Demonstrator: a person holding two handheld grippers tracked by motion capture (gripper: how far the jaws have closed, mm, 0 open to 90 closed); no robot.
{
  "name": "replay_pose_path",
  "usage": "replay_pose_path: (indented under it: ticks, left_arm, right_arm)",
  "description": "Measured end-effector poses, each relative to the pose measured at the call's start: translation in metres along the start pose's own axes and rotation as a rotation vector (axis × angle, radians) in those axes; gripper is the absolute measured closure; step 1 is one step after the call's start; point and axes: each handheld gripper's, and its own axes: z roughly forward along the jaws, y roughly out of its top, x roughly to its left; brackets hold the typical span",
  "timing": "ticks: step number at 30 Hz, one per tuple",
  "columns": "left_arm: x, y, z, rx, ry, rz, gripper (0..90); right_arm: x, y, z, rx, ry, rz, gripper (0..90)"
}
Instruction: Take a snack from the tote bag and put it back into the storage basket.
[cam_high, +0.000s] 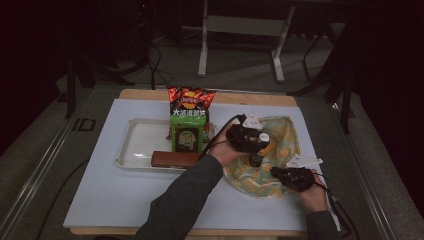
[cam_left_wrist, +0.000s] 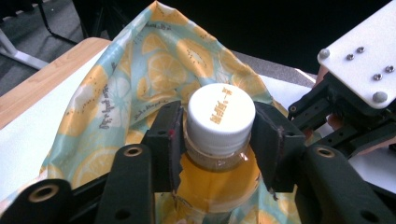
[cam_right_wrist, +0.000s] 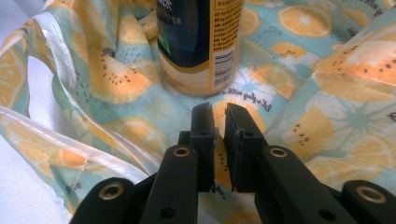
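— Near the right edge of the table (cam_high: 100, 200), what sits in that bag (cam_high: 280, 137)?

— A bottle (cam_left_wrist: 217, 182) of amber drink, standing upright on the lemon-print bag, which lies spread open on the white mat (cam_high: 110, 185). From above the bottle is mostly hidden under the left gripper (cam_high: 252, 150); just its white cap (cam_left_wrist: 221, 114) and dark base peek out.

— How is the left gripper set?

— Its jaws stand partway open on either side of the neck, right under the cap. The pads look to be touching the cap's skirt on both sides, so I read it as gripping the bottle. Its lower body is cut off by the bottom of the left gripper view.

— And the right gripper (cam_right_wrist: 218, 126)?

— Down low at the bag's near edge, well right of the mat's middle. Its jaws are nearly together, with a narrow slit between the tips. Bag cloth lies right at the pads, but whether a fold is pinched I cannot tell. The bottle's label rises just beyond, its top cut off.

— Anything else on the mat?

— A white tray (cam_high: 132, 150) toward the left, with a chip bag (cam_high: 190, 105) standing at its far right corner, a green packet (cam_high: 187, 137) in front of it, and a brown bar (cam_high: 175, 159) across the near rim. Print on all three is too small to read.
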Motion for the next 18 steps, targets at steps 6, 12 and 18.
replay_pose_path:
  ticks: [6, 12, 18]
  left_arm:
    - [-0.0024, 0.0011, -0.0008, 0.006, 0.016, 0.015, 57.8]
    - [-0.0052, 0.0022, -0.0002, 0.007, 0.031, 0.013, 58.1]
    - [-0.007, 0.0039, -0.0004, 0.018, 0.041, 0.003, 58.2]
  right_arm:
    - [-0.0007, -0.0001, -0.0005, 0.0, 0.002, 0.0, 81.9]
    - [-0.0008, -0.0003, -0.0005, 0.0, 0.004, -0.002, 81.9]
    - [-0.0008, -0.0004, -0.0006, 0.002, 0.004, -0.004, 81.8]
